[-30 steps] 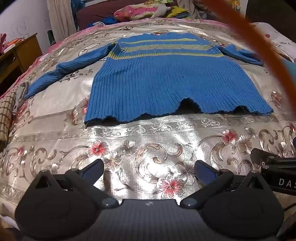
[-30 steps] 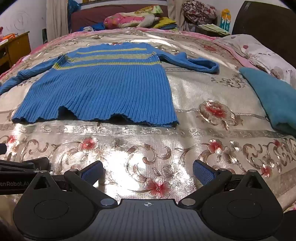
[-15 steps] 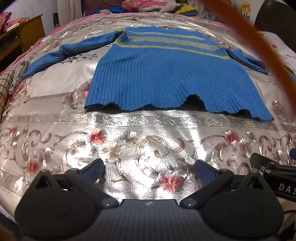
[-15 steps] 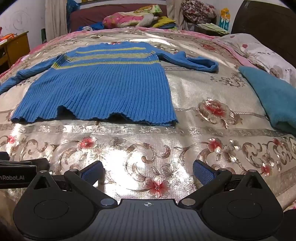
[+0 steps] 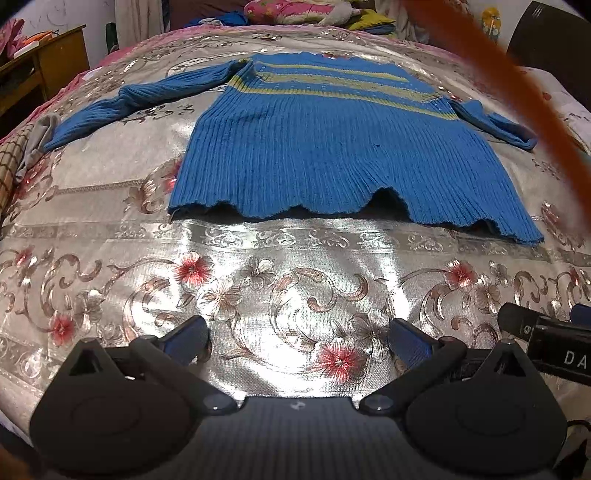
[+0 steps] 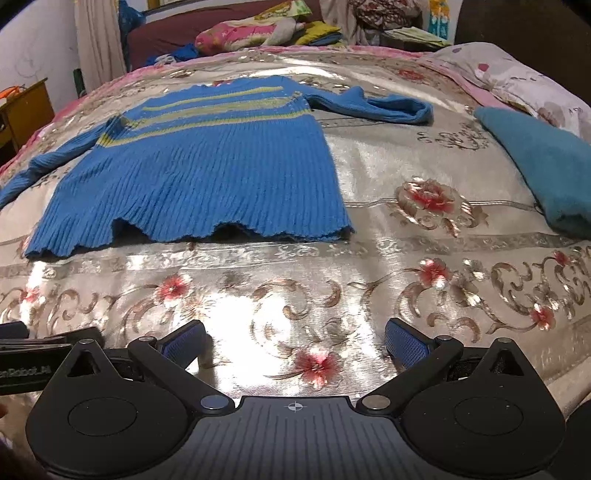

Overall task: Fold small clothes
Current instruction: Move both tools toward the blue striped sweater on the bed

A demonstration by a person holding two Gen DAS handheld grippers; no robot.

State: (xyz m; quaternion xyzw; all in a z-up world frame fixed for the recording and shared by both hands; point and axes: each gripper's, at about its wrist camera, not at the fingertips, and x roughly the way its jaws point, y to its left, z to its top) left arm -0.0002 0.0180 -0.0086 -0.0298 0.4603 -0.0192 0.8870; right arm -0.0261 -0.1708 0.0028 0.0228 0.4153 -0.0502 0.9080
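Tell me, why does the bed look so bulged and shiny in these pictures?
Both views: the fisheye lens curves the bedspread like a dome. Left wrist view: a blurred orange streak crosses the upper right. Right wrist view: glare whitens the fabric near the open jaws.

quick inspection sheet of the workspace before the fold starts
surface: bed with shiny floral bedspread, bare in front of both grippers
job's things: blue ribbed sweater with yellow-green stripes, laid flat, both sleeves out, hem wavy and slightly lifted
clutter: teal folded cloth at the right edge; grey cloth at the left edge, by the sleeve cuff
grippers: left gripper open, empty, short of the hem; right gripper open, empty
cables: orange strap or cable, blurred, crossing the left view
surroundings: wooden cabinet at left; pile of bedding beyond the bed
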